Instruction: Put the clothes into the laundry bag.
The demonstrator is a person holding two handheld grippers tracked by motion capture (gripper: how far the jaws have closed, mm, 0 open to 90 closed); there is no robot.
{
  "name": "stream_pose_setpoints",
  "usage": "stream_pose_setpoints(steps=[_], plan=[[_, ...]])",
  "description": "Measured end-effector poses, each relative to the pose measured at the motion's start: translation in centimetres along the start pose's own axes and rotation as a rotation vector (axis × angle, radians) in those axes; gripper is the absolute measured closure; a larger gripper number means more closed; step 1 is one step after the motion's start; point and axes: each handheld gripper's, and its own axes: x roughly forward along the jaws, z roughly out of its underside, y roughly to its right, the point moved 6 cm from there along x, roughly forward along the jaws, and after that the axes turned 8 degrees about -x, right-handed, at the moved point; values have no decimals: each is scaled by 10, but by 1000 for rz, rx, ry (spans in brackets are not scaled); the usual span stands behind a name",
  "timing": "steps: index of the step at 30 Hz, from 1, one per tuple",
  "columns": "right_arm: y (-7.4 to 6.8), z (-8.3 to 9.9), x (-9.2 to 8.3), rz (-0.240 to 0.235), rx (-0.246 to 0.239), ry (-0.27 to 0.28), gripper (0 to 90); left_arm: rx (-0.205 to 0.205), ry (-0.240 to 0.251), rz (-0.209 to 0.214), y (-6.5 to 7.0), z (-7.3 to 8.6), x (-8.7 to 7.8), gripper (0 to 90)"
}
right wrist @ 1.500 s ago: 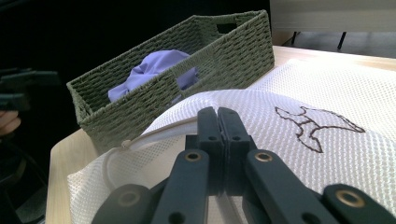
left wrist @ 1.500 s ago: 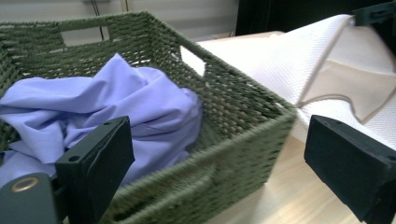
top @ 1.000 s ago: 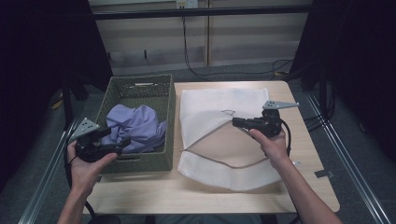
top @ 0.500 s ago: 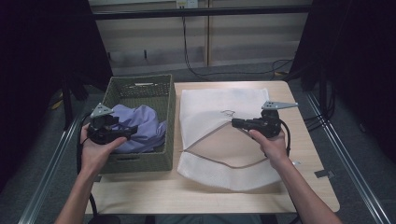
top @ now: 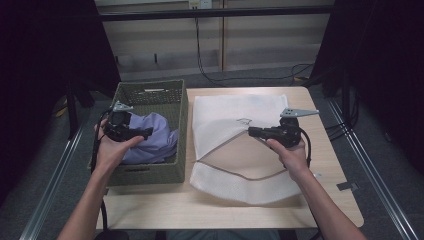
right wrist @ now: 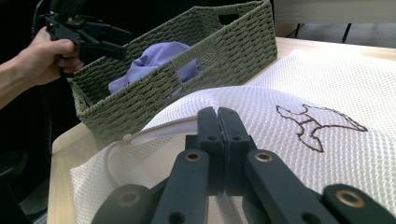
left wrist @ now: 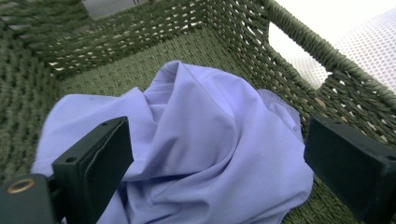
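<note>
The right gripper (top: pixel 251 131) pinches the mesh bag's (top: pixel 235 112) upper layer, holding its mouth open, while the left gripper (top: pixel 148 132), jaws just widened, hovers over the lilac cloth (left wrist: pixel 205 140) in the basket (top: pixel 150 172).

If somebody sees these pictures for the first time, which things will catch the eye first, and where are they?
Most striking is the lilac cloth, crumpled inside the green woven basket at the table's left, with the left gripper open just above it. To the right lies a white mesh bag with a small dark embroidered figure; the right gripper is shut on its upper layer, holding the mouth open.
</note>
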Motion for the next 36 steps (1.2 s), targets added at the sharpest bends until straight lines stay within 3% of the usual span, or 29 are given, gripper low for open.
stream_pose_setpoints(steps=[8, 12, 13, 17, 19, 20, 22, 23, 26, 32, 36], plan=[[0, 1, 2, -6, -1, -4, 896, -7, -19, 13, -6, -3, 13, 78], [1, 2, 3, -11, 1, -11, 895, 51, -86, -23, -10, 1, 23, 79], [1, 2, 4, -14, 5, -17, 895, 34, -91, -4, -9, 1, 25, 80], [1, 4, 5, -17, 9, -30, 895, 43, -134, 27, -7, 7, 38, 79], [1, 4, 5, -17, 10, -31, 895, 67, -160, 47, -5, 10, 42, 79], [1, 4, 5, -17, 9, -30, 895, 52, -157, 61, -3, 11, 45, 76], [2, 4, 4, -16, 11, -29, 895, 67, -171, 68, -4, 12, 47, 73], [2, 4, 4, -10, 10, -29, 895, 50, -167, 84, -3, 13, 50, 73], [2, 3, 4, -4, 11, -28, 895, 66, -201, 109, -7, 15, 52, 82], [3, 4, 5, -3, 8, -31, 895, 24, -262, 120, -18, 24, 57, 65], [2, 5, 6, -5, 11, -37, 894, 38, -337, 110, -21, 32, 65, 50]])
